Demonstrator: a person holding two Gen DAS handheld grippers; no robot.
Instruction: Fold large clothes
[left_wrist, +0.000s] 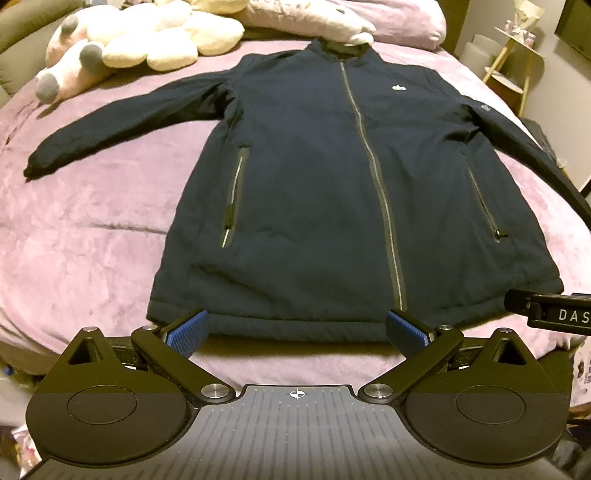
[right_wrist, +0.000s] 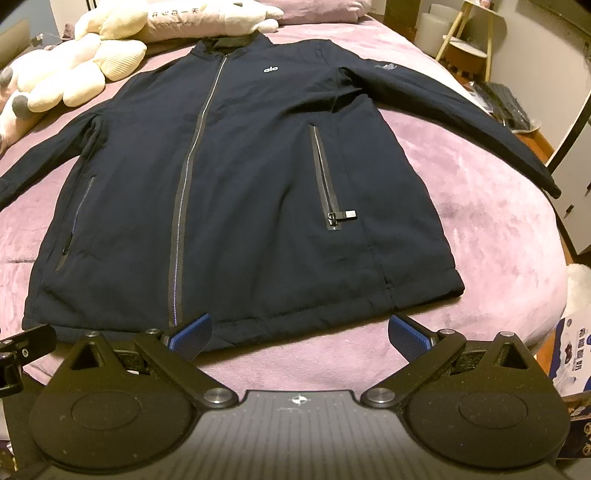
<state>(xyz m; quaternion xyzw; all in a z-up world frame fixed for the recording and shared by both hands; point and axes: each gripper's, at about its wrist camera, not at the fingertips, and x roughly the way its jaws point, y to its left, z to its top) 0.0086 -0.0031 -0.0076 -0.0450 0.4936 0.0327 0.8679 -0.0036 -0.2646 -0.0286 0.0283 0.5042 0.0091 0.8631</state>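
A dark navy zip-front padded jacket (left_wrist: 325, 177) lies flat, front up, on a bed covered by a mauve plush blanket (left_wrist: 92, 236), both sleeves spread outward and its collar toward the pillows. Cream and pink plush toys (left_wrist: 147, 40) sit beyond the jacket's left sleeve side, near its collar. The left gripper (left_wrist: 297, 328) hovers just short of the jacket's hem, blue-padded fingers spread wide, gripping nothing. The right gripper (right_wrist: 299, 332) sits likewise at the hem near the jacket's right corner, fingers wide apart and empty.
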